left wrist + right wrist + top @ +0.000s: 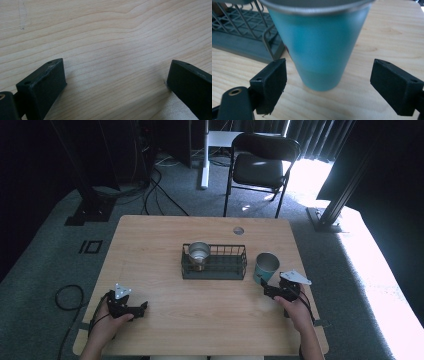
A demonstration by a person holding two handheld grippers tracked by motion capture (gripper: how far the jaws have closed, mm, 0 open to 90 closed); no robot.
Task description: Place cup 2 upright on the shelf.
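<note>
In the right gripper view the tall teal metal cup [319, 47] was blurred, its rim cut by the top edge. The dark wire basket [242, 37] ran off the left edge, its far end unseen.

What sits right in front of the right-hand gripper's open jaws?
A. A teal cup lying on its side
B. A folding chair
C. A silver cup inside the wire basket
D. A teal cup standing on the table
D. The right gripper has its jaws spread, with the upright teal cup just ahead of them, on the table beside the wire basket.
</note>
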